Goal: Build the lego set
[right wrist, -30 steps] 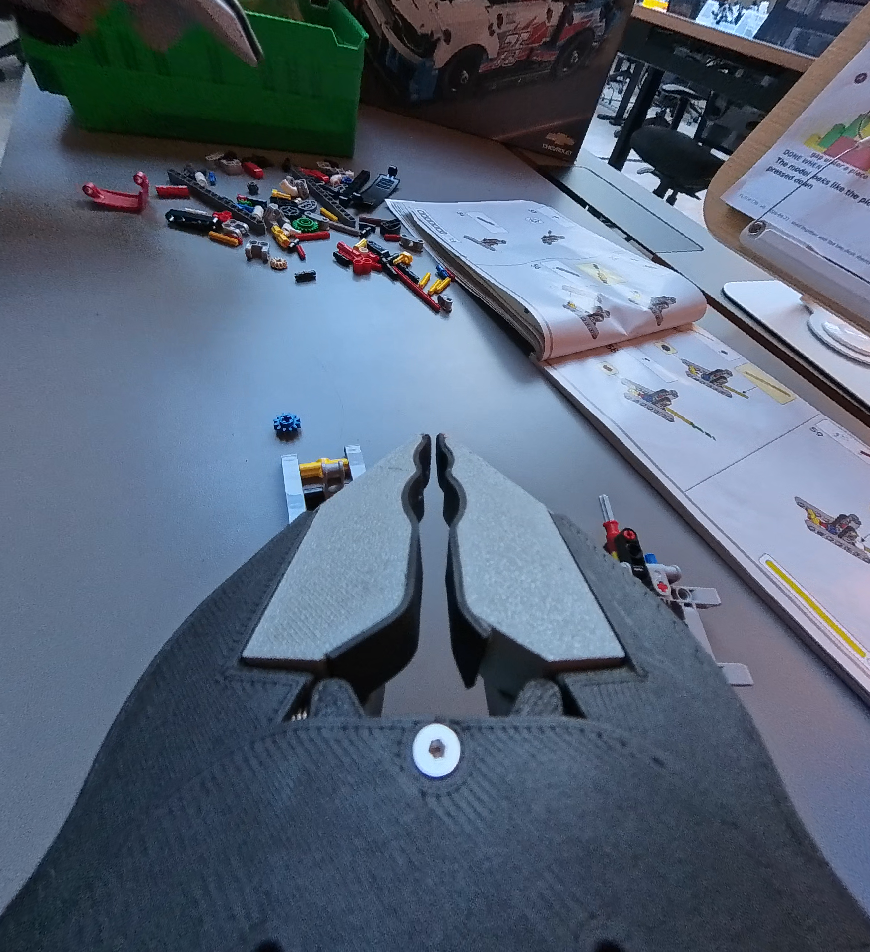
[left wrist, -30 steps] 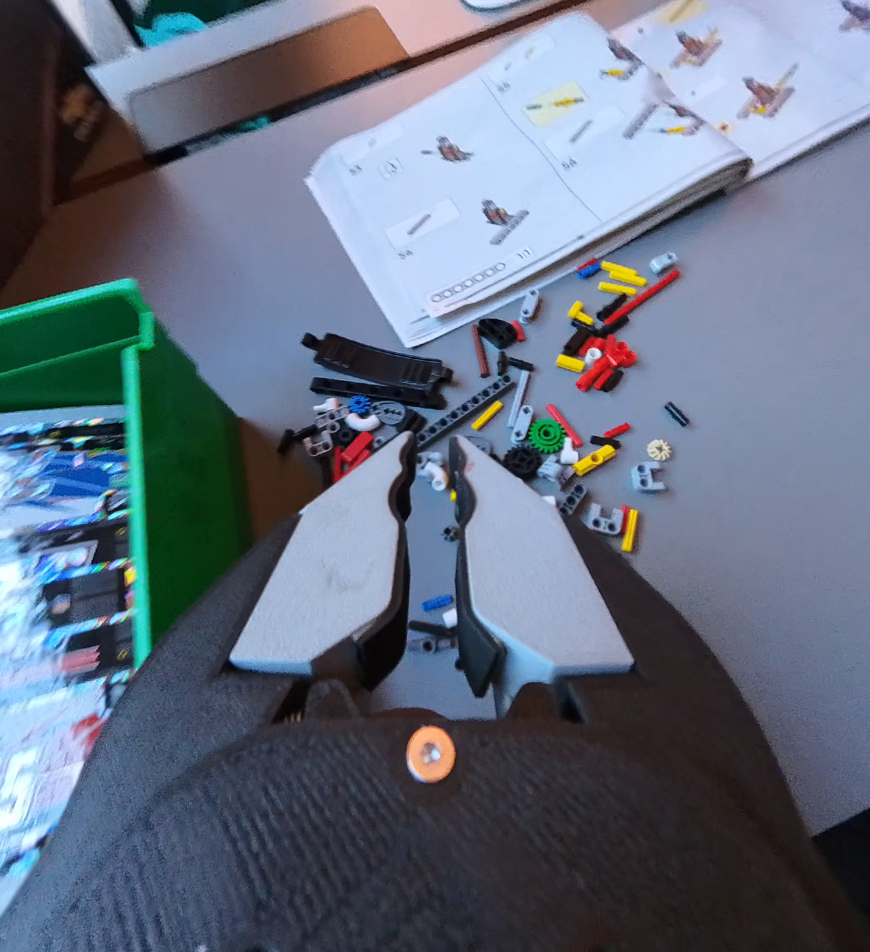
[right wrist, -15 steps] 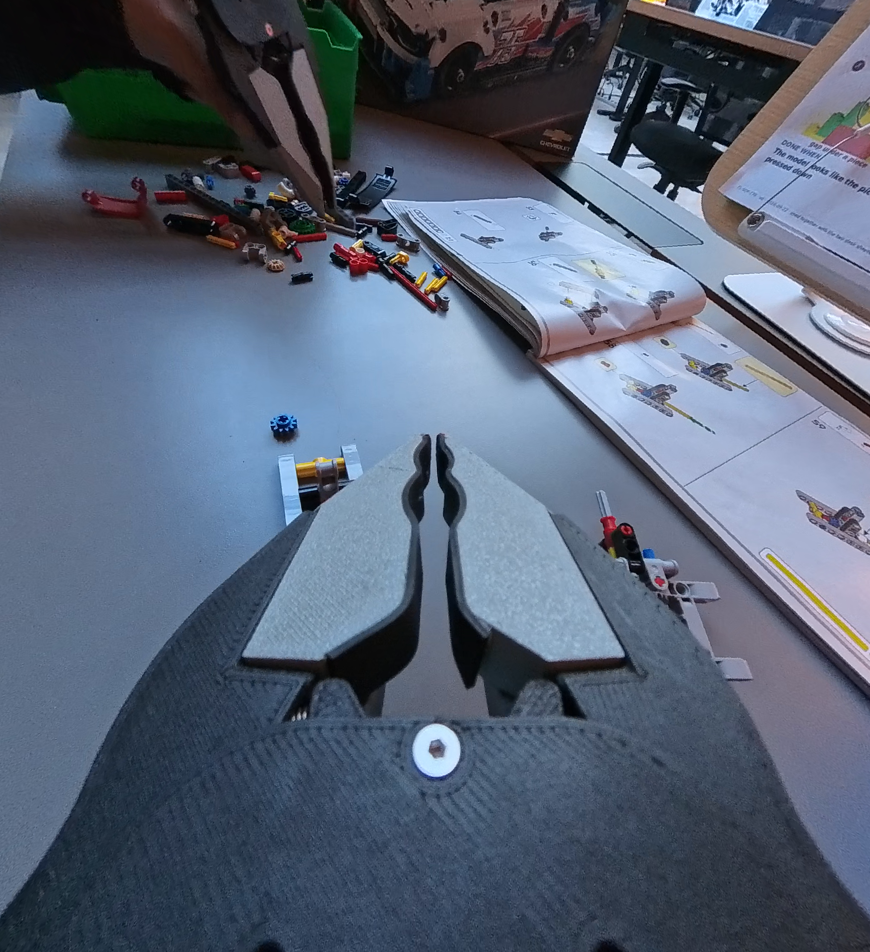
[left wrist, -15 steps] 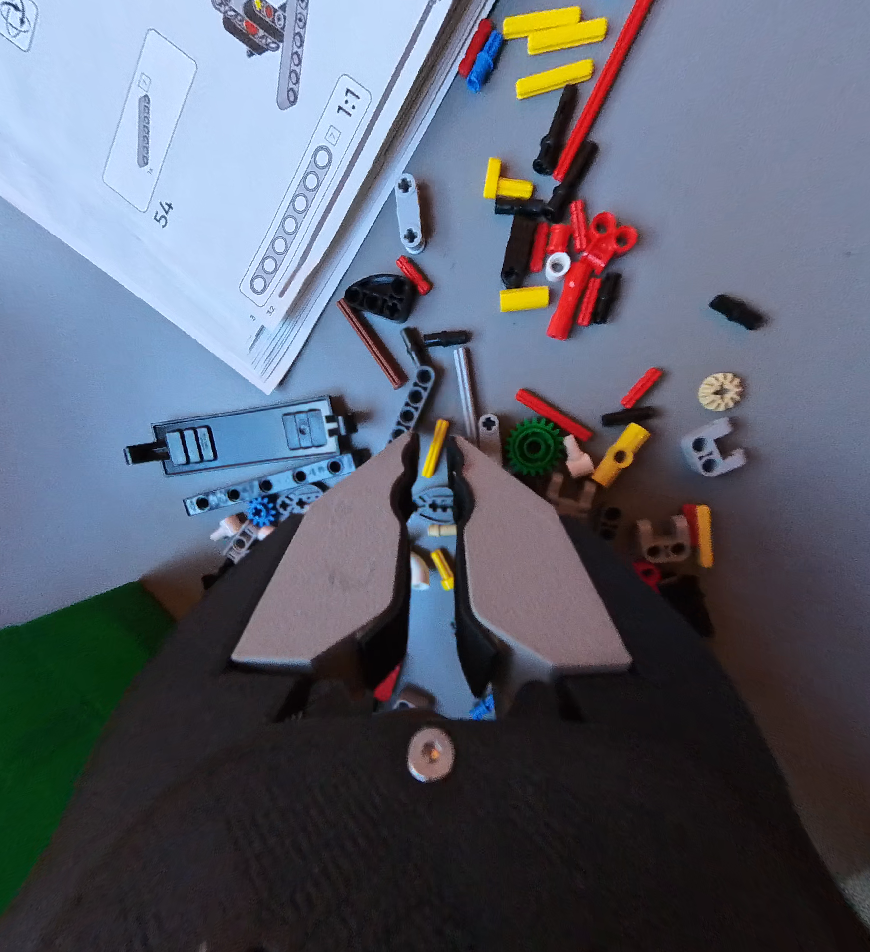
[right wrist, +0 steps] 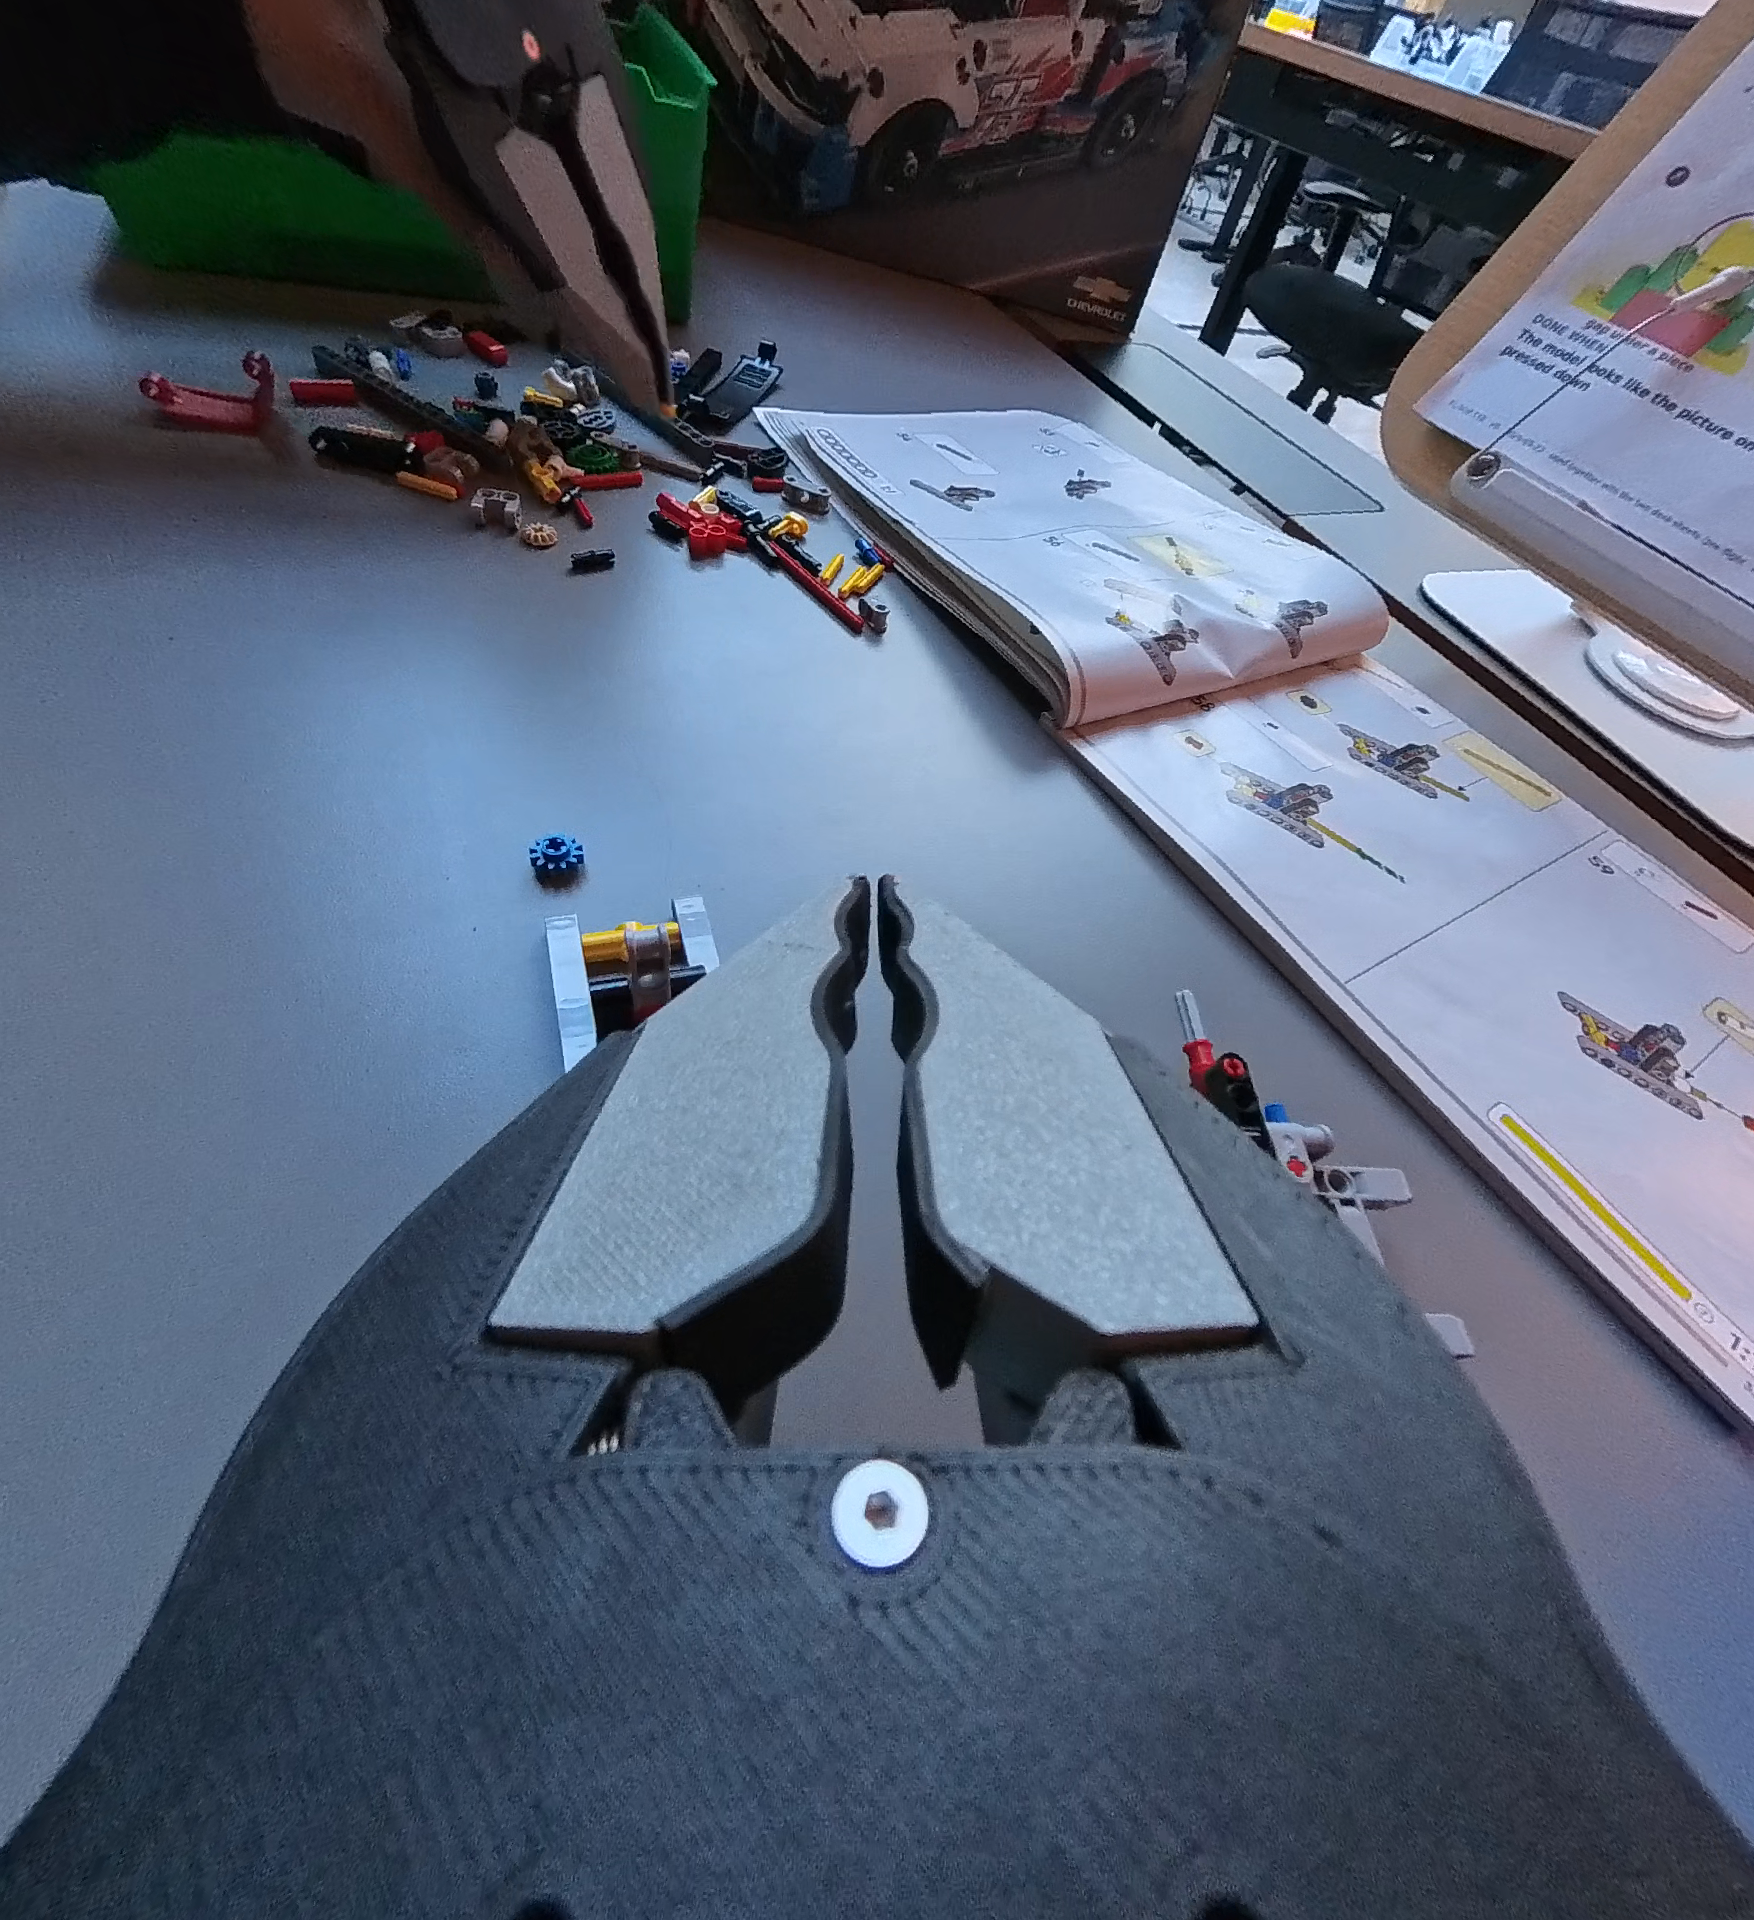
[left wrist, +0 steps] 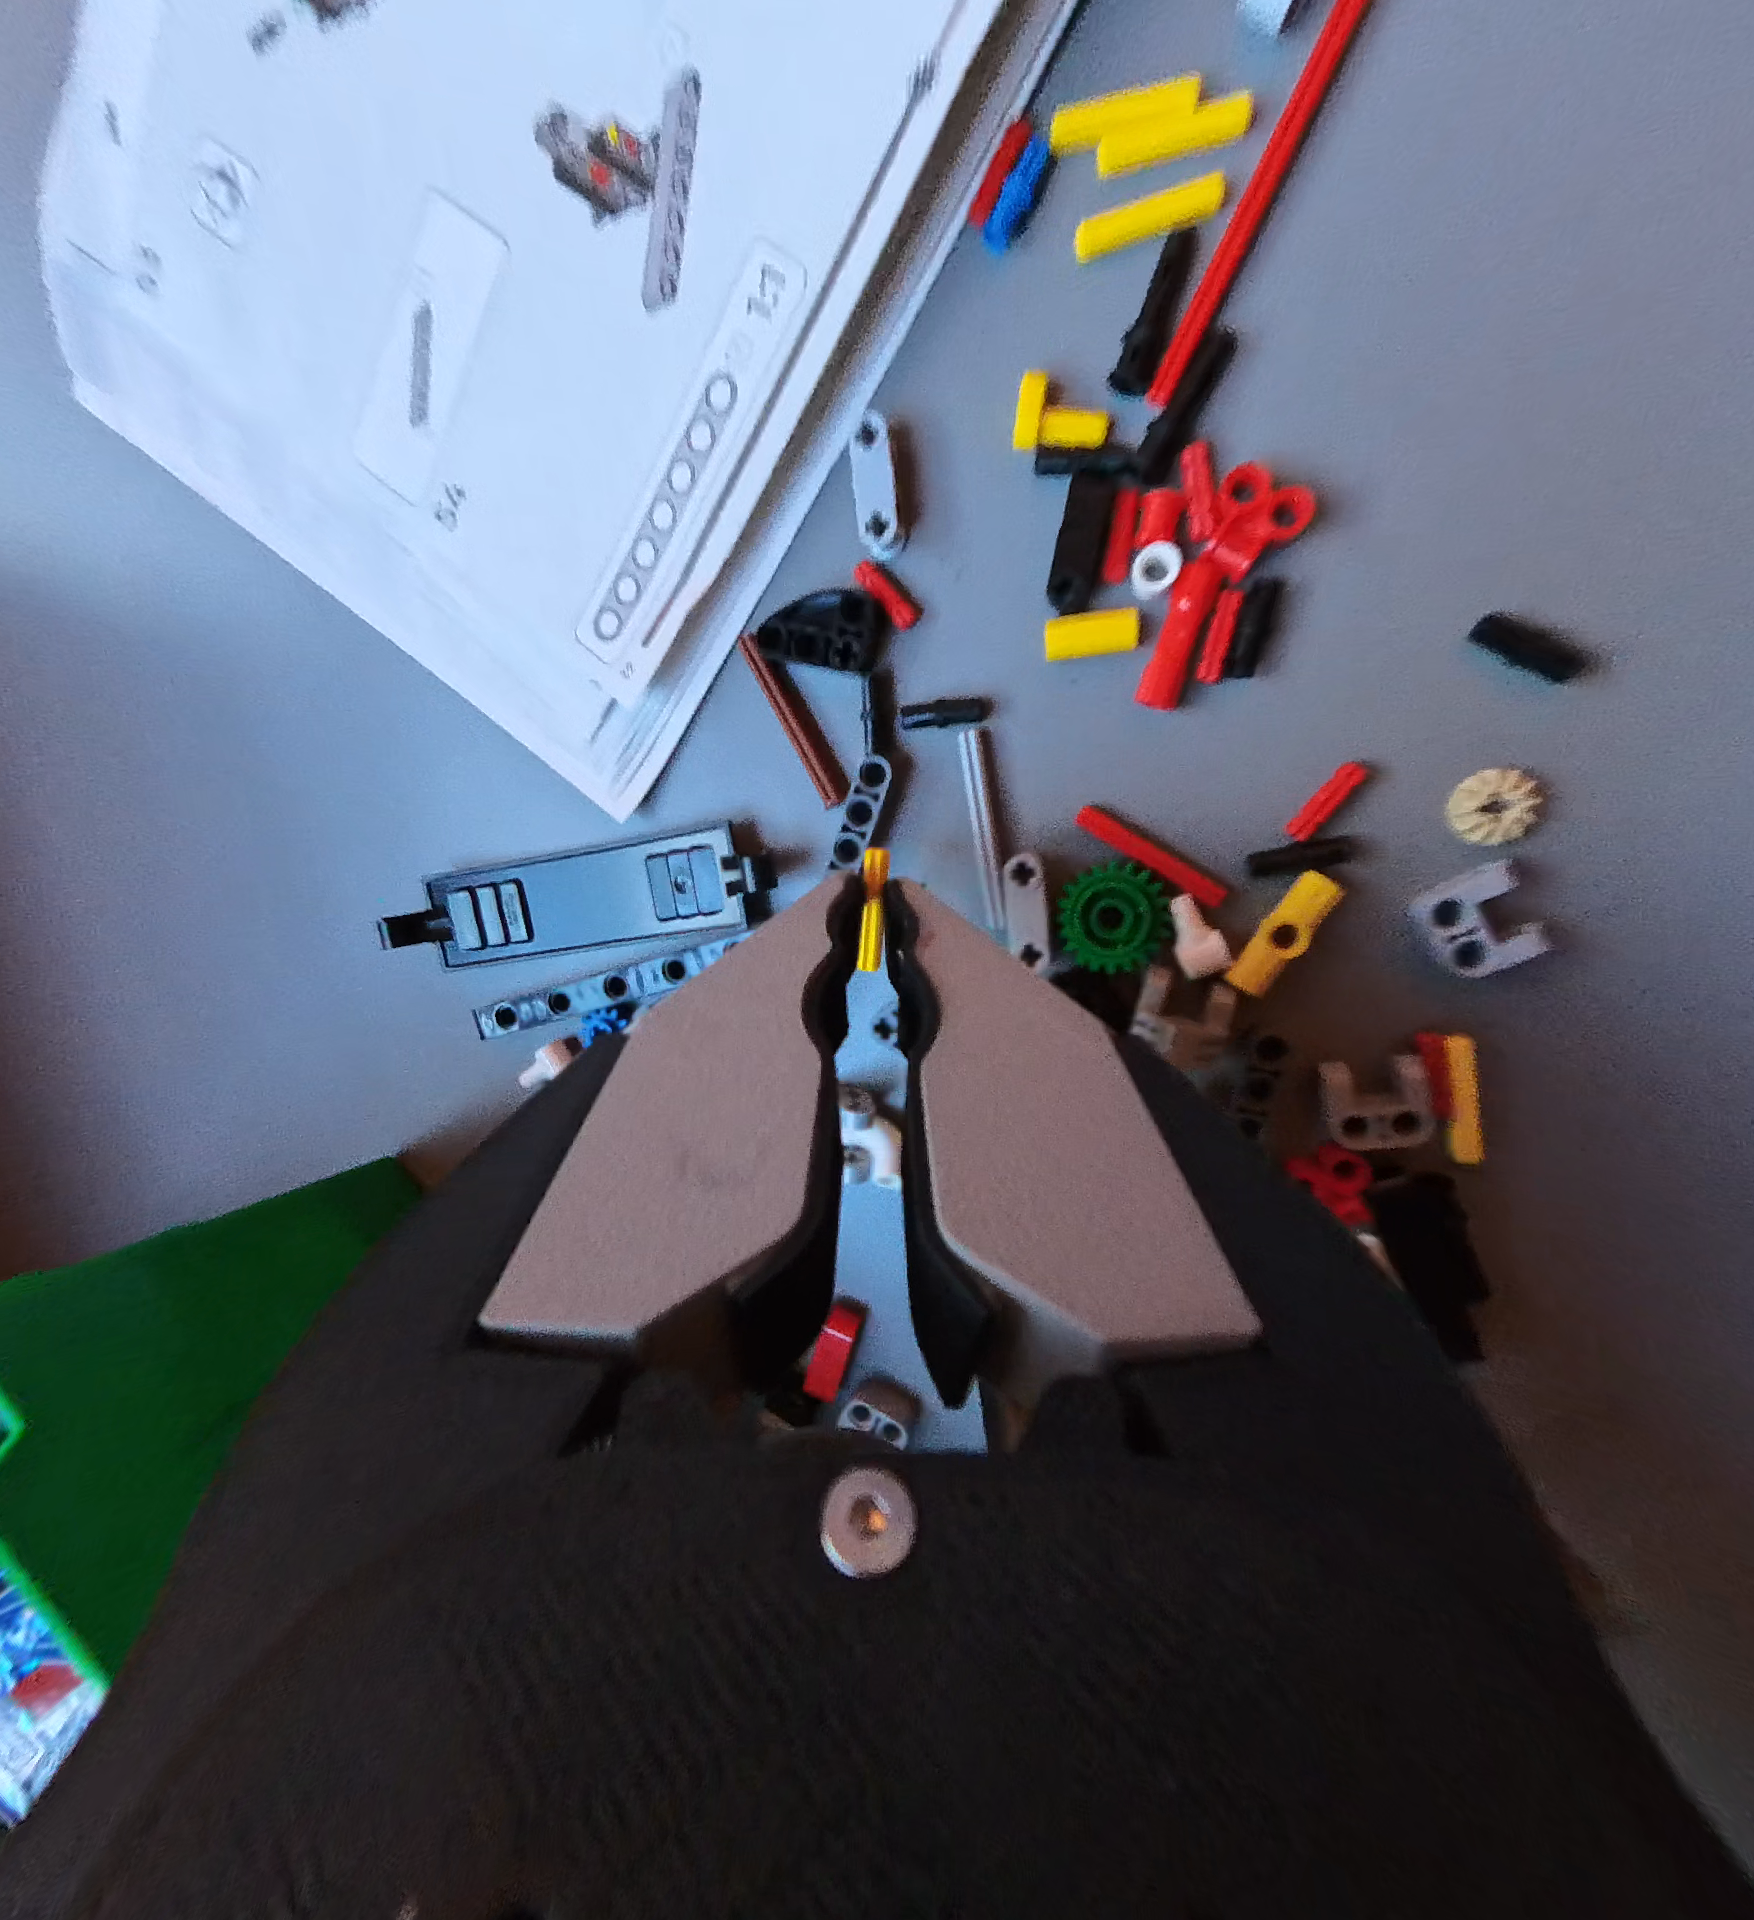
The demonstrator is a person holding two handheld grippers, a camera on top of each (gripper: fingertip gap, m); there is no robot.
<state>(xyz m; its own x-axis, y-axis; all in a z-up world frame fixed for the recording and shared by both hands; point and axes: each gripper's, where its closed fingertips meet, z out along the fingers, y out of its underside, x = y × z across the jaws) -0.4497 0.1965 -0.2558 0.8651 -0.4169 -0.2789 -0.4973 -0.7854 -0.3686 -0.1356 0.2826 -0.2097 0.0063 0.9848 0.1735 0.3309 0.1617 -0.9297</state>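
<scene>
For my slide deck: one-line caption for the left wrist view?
Left gripper pinches a small yellow axle above scattered building-toy parts beside an instruction booklet.

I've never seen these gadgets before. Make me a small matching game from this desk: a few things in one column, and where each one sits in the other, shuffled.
Things:
1. yellow rod
2. blue gear
3. green gear
4. instruction booklet

Places:
A. alone on bare table, ahead of the right hand-held gripper
B. lying open at the table's right side
C. pinched at the tips of the left hand-held gripper
D. in the scattered parts pile, right of the left hand-held gripper's tips

Pairs: 1-C, 2-A, 3-D, 4-B
</scene>
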